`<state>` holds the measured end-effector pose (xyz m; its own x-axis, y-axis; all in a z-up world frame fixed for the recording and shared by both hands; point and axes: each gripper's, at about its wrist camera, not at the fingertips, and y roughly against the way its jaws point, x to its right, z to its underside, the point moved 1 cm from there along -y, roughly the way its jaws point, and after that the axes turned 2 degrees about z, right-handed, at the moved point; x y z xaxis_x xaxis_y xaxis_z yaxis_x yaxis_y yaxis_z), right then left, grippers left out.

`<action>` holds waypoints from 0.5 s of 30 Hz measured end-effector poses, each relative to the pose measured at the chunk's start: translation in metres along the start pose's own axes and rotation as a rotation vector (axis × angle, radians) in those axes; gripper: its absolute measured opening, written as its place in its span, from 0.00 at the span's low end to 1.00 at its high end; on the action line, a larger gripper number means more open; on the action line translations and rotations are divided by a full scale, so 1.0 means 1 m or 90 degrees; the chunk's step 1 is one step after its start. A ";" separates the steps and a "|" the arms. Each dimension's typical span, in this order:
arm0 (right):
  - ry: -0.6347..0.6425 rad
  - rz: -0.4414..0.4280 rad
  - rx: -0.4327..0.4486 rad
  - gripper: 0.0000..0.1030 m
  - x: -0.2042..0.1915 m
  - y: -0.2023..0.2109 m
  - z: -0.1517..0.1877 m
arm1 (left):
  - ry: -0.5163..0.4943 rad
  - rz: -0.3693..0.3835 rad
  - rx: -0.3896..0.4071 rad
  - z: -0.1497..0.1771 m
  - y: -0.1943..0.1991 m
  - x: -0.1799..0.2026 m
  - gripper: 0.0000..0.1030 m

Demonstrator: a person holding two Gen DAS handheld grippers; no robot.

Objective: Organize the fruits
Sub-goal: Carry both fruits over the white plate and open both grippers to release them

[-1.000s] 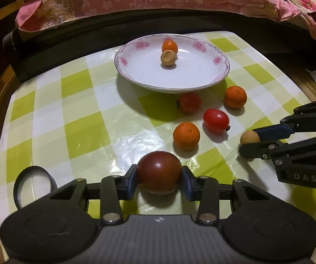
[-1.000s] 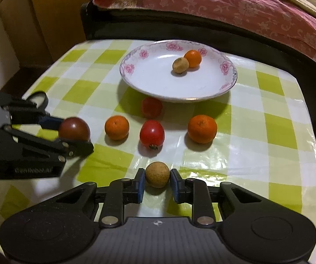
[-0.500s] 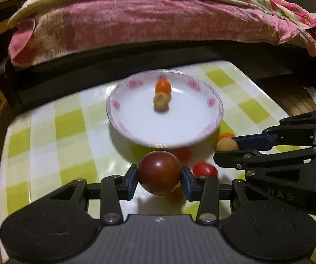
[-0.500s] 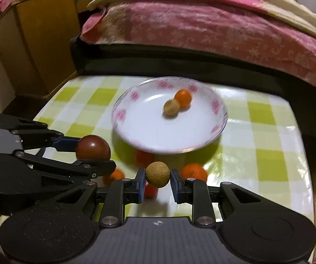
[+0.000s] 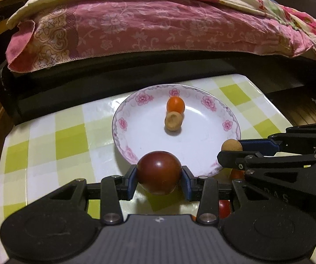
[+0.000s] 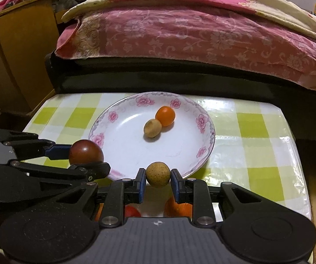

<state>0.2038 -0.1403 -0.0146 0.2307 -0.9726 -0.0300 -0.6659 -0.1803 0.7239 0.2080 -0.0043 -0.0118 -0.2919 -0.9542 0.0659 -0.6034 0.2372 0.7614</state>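
**Two round fruits poised over the plate**

Dark tomato [image 5: 159,172] clamped in the left gripper [image 5: 159,181], tan longan [image 6: 158,174] in the right gripper [image 6: 158,182], both apparently above the plate [image 6: 105,118] rim. Released high, either could roll onto the worktop [image 6: 259,145].

The letters "DAS" stand embossed on the black body of the right gripper [image 5: 231,151]. No other writing is legible.

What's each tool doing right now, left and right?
Left tool: closed on the round dark red tomato.
Right tool: closed on the small round tan fruit.
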 end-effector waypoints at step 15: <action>-0.004 0.009 0.002 0.21 0.006 -0.010 -0.007 | -0.011 -0.014 0.009 -0.005 -0.009 0.003 0.46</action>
<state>0.2170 -0.1437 -0.0175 0.2169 -0.9759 -0.0236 -0.6709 -0.1666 0.7226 0.2164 -0.0106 -0.0148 -0.2909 -0.9560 0.0382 -0.6205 0.2189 0.7531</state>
